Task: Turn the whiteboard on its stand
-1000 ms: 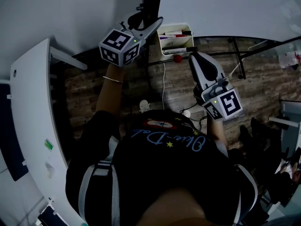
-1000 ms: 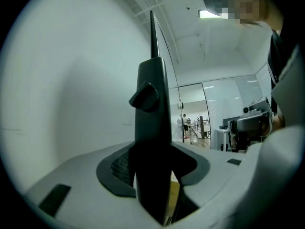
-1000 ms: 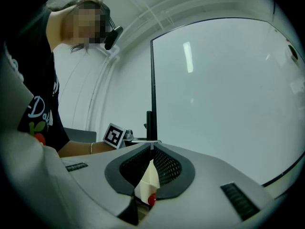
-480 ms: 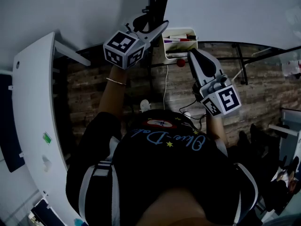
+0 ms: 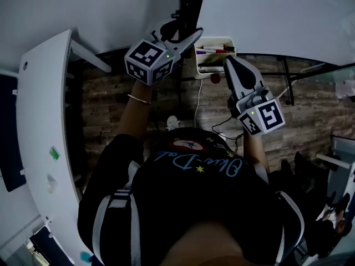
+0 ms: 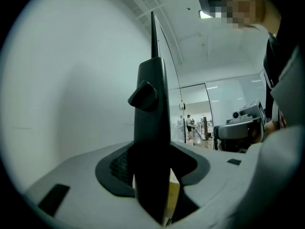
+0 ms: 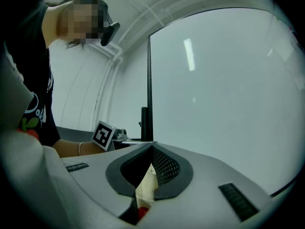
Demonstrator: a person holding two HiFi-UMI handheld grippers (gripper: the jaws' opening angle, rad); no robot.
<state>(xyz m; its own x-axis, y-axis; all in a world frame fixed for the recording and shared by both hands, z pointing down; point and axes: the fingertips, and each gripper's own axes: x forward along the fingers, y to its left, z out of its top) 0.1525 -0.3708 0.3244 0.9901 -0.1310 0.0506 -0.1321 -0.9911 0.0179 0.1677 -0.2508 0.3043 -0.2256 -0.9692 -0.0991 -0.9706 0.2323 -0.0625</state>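
Note:
The whiteboard fills the top right of the head view, with its black frame edge upright. A black stand post with a clamp knob runs beside that edge. My left gripper is shut on this post, which fills the gap between its jaws. My right gripper is shut with nothing in it, and its tips meet. It hangs just in front of the board's lower edge, beside the white marker tray.
The tray holds several markers, and a small red ball hangs under it. Black stand legs spread over the wood-pattern floor. A curved white table runs down the left. A cable trails on the floor.
The whole head view has shifted a little to the right and down. Both grippers keep their places against the board and post, and the left stays clamped.

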